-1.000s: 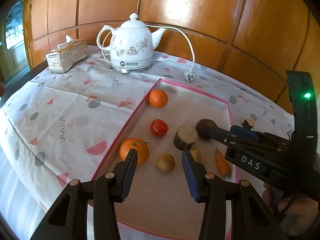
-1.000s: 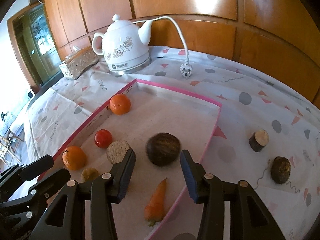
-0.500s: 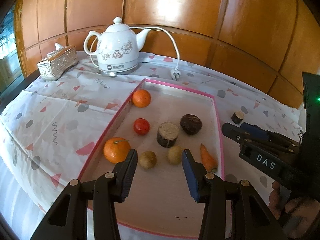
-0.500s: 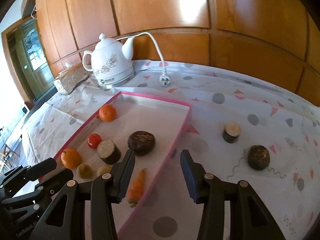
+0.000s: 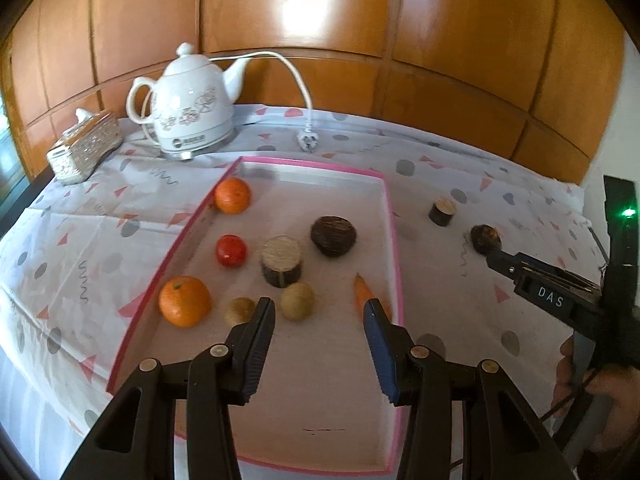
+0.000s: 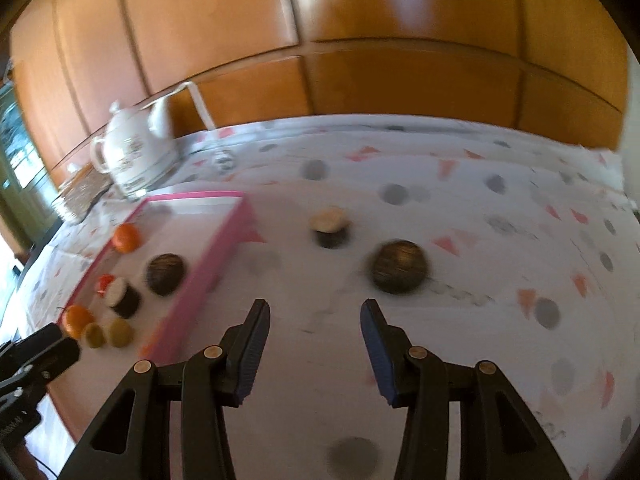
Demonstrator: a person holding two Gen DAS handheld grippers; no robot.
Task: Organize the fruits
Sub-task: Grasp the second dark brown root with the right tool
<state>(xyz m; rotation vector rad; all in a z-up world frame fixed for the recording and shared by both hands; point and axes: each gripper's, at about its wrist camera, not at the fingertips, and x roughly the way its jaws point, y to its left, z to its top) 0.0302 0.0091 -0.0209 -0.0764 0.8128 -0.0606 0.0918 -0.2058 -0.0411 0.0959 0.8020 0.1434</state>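
Observation:
A pink-rimmed tray (image 5: 390,216) holds two oranges (image 5: 185,301), a red tomato (image 5: 231,251), a cut dark cylinder (image 5: 281,261), a dark round fruit (image 5: 333,236), two small brownish fruits (image 5: 297,301) and a carrot (image 5: 362,290). My left gripper (image 5: 319,314) is open and empty above the tray's near half. My right gripper (image 6: 315,319) is open and empty over the cloth right of the tray (image 6: 216,240). A dark round fruit (image 6: 399,266) and a small cut cylinder (image 6: 330,227) lie on the cloth just beyond it.
A white electric kettle (image 5: 192,114) with a loose plug (image 5: 307,142) and a silver tissue box (image 5: 85,151) stand at the back left by the wooden wall. The patterned tablecloth (image 5: 460,300) covers the table. The right gripper's body (image 5: 560,300) shows at the right.
Both grippers have pulled back from the tray. The right gripper has swung right, away from the dark fruit in the tray, and now faces the two items on the cloth. Both stay open.

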